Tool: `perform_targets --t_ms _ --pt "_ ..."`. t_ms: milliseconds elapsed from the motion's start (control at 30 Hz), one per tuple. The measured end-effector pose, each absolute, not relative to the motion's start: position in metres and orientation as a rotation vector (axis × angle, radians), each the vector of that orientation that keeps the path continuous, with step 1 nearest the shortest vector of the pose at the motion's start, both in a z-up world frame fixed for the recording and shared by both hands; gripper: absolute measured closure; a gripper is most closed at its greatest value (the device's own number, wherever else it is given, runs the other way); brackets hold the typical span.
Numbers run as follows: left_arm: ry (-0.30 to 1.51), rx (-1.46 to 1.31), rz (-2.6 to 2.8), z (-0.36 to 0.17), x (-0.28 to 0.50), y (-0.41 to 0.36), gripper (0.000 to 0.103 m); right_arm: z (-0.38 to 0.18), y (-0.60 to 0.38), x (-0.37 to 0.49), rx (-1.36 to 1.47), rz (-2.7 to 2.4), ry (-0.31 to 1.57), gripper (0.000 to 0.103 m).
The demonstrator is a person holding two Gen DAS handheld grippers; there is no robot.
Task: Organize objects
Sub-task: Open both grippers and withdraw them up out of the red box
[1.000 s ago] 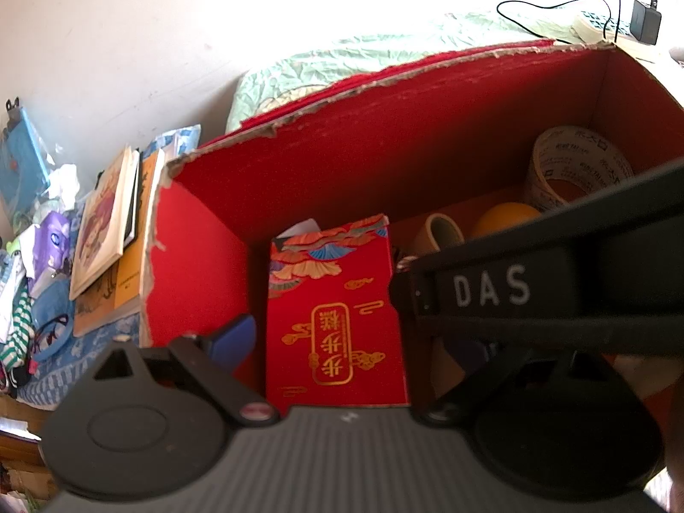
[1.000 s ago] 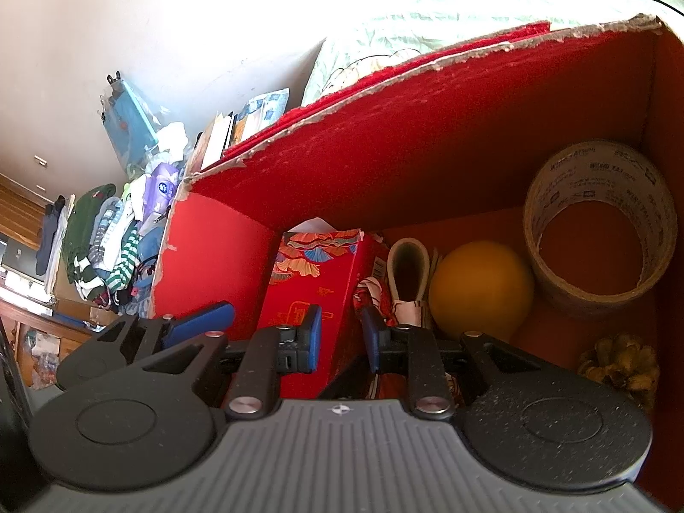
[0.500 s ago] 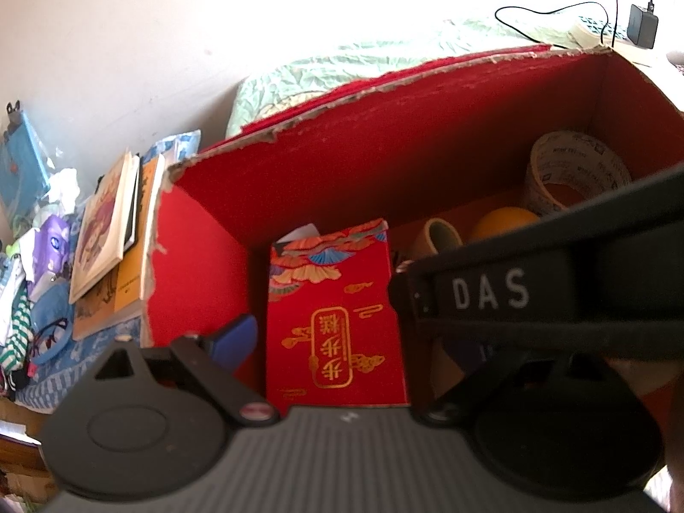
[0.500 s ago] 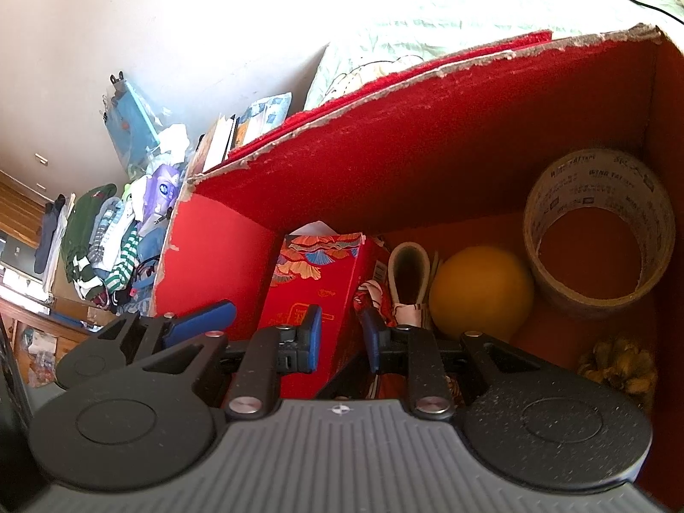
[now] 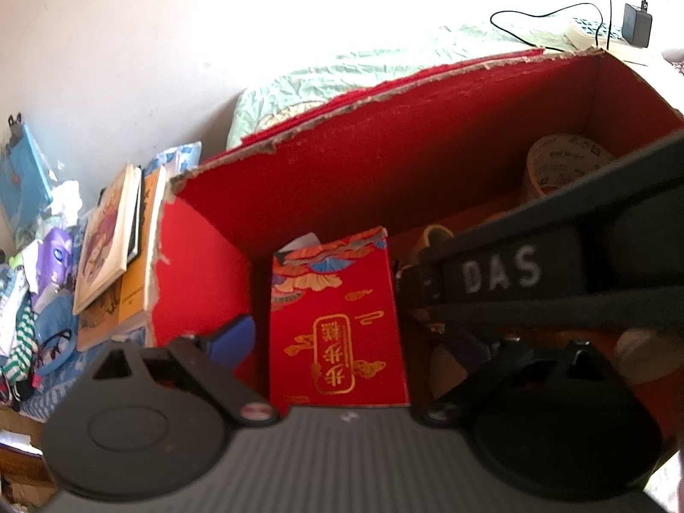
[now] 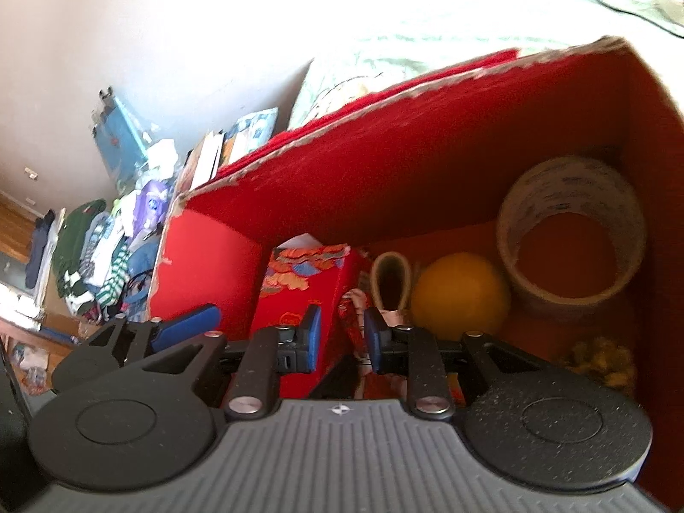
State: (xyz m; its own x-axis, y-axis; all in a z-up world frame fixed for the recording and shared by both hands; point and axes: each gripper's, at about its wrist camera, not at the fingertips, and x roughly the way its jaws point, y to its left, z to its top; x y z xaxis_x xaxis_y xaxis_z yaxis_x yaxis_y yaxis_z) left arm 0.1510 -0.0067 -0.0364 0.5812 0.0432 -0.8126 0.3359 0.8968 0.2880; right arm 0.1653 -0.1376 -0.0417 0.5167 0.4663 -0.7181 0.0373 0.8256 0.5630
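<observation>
A red cardboard box [image 5: 384, 162] [image 6: 427, 162] holds a red packet with gold print [image 5: 337, 325] [image 6: 299, 295], an orange ball [image 6: 461, 295], a large tape roll [image 6: 573, 231] [image 5: 560, 162], a small tape roll [image 6: 391, 282] and a yellow tuft [image 6: 598, 359]. My left gripper [image 5: 342, 342] is open wide, its fingers either side of the red packet. My right gripper [image 6: 340, 337] hangs over the box, jaws narrowly apart around a small red patterned item; contact is unclear. The right gripper's body [image 5: 534, 273] crosses the left wrist view.
Books [image 5: 111, 252] and a pile of clothes [image 6: 98, 256] lie left of the box. A green bedspread [image 5: 363, 72] lies behind it, with a charger and cable [image 5: 632, 21] at the far right.
Both grippers have risen slightly and drawn back over the box. The right jaws look a little wider apart than before.
</observation>
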Motion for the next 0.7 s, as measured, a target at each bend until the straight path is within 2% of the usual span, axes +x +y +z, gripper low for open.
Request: perform_targets --t_ms 167,367,567,700 --pt "0.909 0.432 -0.171 -0.027 0.148 -0.007 0.011 -0.026 -0.154 0.150 0.538 0.212 0.949 0.078" --pt "0.828 0.409 -0.159 0.003 0.117 -0.003 0.010 0.003 -0.172 0.113 0.489 0.110 0.848 0.077" --pt "0.757 0.351 -0.186 0.041 0.072 -0.004 0.005 0.030 -0.168 0.065 0.430 0.048 0.730 0.067" --pt "0.773 0.309 -0.176 0.044 0.054 0.003 0.004 0.035 -0.165 0.043 0.425 0.024 0.695 0.066"
